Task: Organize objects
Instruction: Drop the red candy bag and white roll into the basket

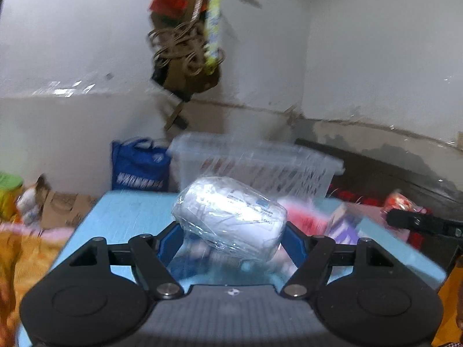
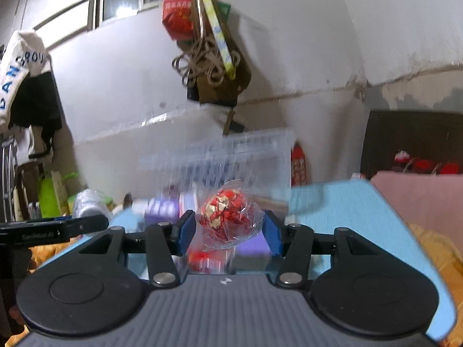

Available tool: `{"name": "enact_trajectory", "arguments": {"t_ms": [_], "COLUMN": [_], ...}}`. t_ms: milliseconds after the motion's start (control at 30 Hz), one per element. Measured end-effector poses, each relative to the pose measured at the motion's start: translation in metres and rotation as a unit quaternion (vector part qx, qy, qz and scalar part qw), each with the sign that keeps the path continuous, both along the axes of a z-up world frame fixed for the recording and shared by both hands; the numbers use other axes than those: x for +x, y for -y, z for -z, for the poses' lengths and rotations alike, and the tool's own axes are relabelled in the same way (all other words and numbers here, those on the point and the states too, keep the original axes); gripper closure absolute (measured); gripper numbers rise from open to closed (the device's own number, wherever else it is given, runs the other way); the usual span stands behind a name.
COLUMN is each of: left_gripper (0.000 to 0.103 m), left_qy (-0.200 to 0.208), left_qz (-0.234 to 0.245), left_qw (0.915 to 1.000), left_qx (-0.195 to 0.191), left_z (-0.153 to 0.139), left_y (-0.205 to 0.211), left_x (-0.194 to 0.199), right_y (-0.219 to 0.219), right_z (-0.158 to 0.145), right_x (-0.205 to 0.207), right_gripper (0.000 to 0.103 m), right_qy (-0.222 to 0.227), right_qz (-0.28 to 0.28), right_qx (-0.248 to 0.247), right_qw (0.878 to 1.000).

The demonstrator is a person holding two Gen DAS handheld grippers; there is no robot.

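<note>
Here the left gripper [image 1: 231,231] clasps a plastic-wrapped white pack [image 1: 230,217] above the blue table [image 1: 121,217] — the right gripper [image 2: 228,228] pinches a red-and-gold candy bag [image 2: 228,214], clear bin [image 2: 254,156] at the table's far edge.

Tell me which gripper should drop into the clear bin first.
Probably the right. Its gripper holds the red candy bag directly in front of the clear bin, which fills the view. The left gripper holds the white wrapped pack, with the bin seemingly farther back.
</note>
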State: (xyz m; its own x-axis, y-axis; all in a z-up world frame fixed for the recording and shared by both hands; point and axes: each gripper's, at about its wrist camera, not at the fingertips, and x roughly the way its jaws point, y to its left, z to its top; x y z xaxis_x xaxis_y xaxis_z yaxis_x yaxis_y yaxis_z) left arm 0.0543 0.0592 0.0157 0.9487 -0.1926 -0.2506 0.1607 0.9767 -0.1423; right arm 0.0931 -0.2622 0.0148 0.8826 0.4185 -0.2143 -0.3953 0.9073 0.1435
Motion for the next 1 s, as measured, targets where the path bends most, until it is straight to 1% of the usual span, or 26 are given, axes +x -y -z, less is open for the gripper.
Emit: {"name": "enact_trajectory", "arguments": {"t_ms": [67,167,200,267,300,333,400,500,533,567,600,633,700,733,800,833,900,933,967,1000], "left_gripper": [0.027,0.027,0.027,0.027,0.027,0.027,0.027,0.024,0.021,0.022,0.022,0.022,0.021,0.021,0.018,0.017,0.017,0.018,0.018,0.017], "left_qy": [0.016,0.021,0.018,-0.004,-0.016,-0.033,-0.052,-0.055,-0.067,-0.079,-0.082,-0.076,-0.057,-0.054,-0.043,-0.040,-0.042,-0.046,-0.043,-0.035], "left_qz": [0.019,0.048,0.053,0.050,0.050,0.045,0.045,0.028,0.024,0.015,0.006,0.005,0.012,0.011,0.018,0.024,0.014,0.009,0.005,0.009], "left_qw": [0.9996,0.9983,0.9980,0.9980,0.9978,0.9977,0.9970,0.9975,0.9966,0.9960,0.9958,0.9961,0.9975,0.9979,0.9985,0.9982,0.9975,0.9972,0.9979,0.9990], "left_qx": [0.014,0.024,0.032,0.038,0.040,0.037,0.035,0.036,0.039,0.039,0.042,0.045,0.041,0.034,0.029,0.039,0.056,0.058,0.047,0.026], "left_z": [-0.025,-0.062,-0.074,-0.089,-0.092,-0.094,-0.094,-0.094,-0.091,-0.087,-0.084,-0.082,-0.081,-0.080,-0.076,-0.073,-0.064,-0.061,-0.057,-0.052], "left_y": [0.005,0.011,0.015,0.020,0.021,0.023,0.025,0.029,0.030,0.030,0.029,0.030,0.028,0.027,0.027,0.029,0.034,0.033,0.029,0.023], "left_x": [0.021,0.063,0.083,0.121,0.136,0.152,0.174,0.196,0.204,0.209,0.210,0.206,0.186,0.176,0.152,0.144,0.135,0.132,0.121,0.107], "right_y": [-0.011,-0.034,-0.042,-0.060,-0.067,-0.072,-0.079,-0.092,-0.094,-0.095,-0.093,-0.089,-0.077,-0.070,-0.058,-0.051,-0.042,-0.038,-0.032,-0.027], "right_z": [-0.022,-0.051,-0.059,-0.073,-0.077,-0.079,-0.078,-0.074,-0.073,-0.071,-0.071,-0.071,-0.070,-0.067,-0.060,-0.053,-0.035,-0.025,-0.013,-0.004], "right_x": [0.018,0.055,0.067,0.098,0.114,0.127,0.143,0.159,0.160,0.161,0.160,0.155,0.134,0.122,0.100,0.087,0.066,0.055,0.040,0.029], "right_gripper": [0.049,0.049,0.049,0.049,0.049,0.049,0.049,0.047,0.034,0.023,0.013,0.013,0.004,0.000,0.000,0.000,0.000,0.000,0.000,0.000], "right_qy": [0.014,0.019,0.023,0.017,0.009,-0.003,-0.015,-0.009,-0.005,-0.007,-0.010,-0.003,0.011,0.014,0.019,0.022,0.006,-0.002,-0.011,-0.015], "right_qz": [0.012,0.017,0.019,0.023,0.028,0.023,0.027,0.027,0.031,0.039,0.040,0.038,0.032,0.028,0.032,0.029,0.035,0.040,0.040,0.039], "right_qx": [-0.007,-0.013,-0.013,-0.028,-0.034,-0.036,-0.046,-0.082,-0.089,-0.095,-0.095,-0.088,-0.067,-0.054,-0.028,-0.016,-0.006,-0.001,0.006,0.019], "right_qw": [1.000,1.000,0.999,0.999,0.999,0.999,0.998,0.996,0.996,0.995,0.995,0.995,0.997,0.998,0.999,0.999,0.999,0.999,0.999,0.999]}}
